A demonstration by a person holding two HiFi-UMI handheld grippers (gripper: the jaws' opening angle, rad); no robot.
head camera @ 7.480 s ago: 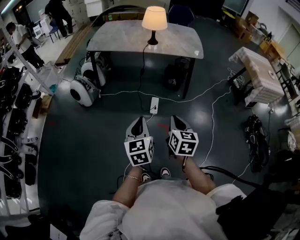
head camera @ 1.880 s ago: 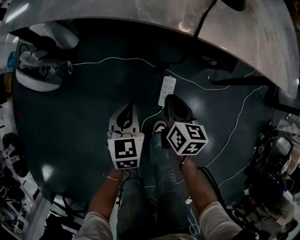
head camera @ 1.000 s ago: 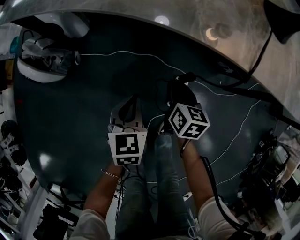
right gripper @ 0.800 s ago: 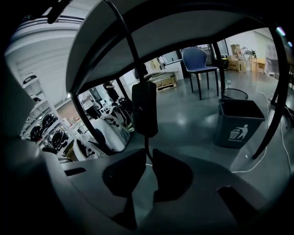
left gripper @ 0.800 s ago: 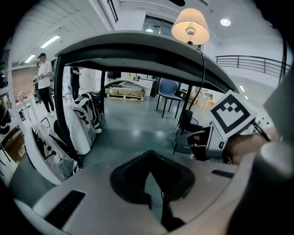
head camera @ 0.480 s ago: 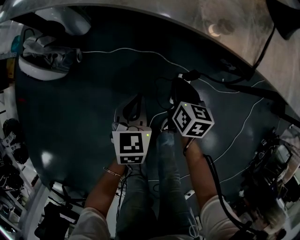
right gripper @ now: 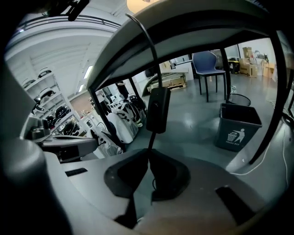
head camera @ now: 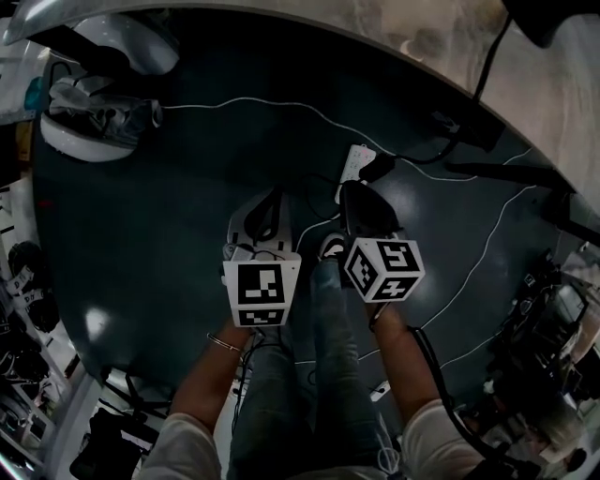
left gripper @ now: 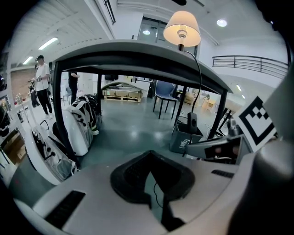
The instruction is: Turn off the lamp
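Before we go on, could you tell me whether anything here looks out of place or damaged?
Nothing looks spilled or broken. A white power strip lies in the open on the floor ahead of the person's shoes, and thin white cables trail loose across it, a possible tripping risk.

Head view: lamp [head camera: 544,19] cut by the top edge, only its dark base shows; table [head camera: 553,103] cropped likewise. Power strip [head camera: 354,159] partly behind right gripper [head camera: 352,187]. Right gripper view: lampshade [right gripper: 138,3] clipped at top; cord [right gripper: 149,140] meets the closed jaw tips, contact indeterminable. Left gripper view: distant person [left gripper: 42,87] too small for detail.
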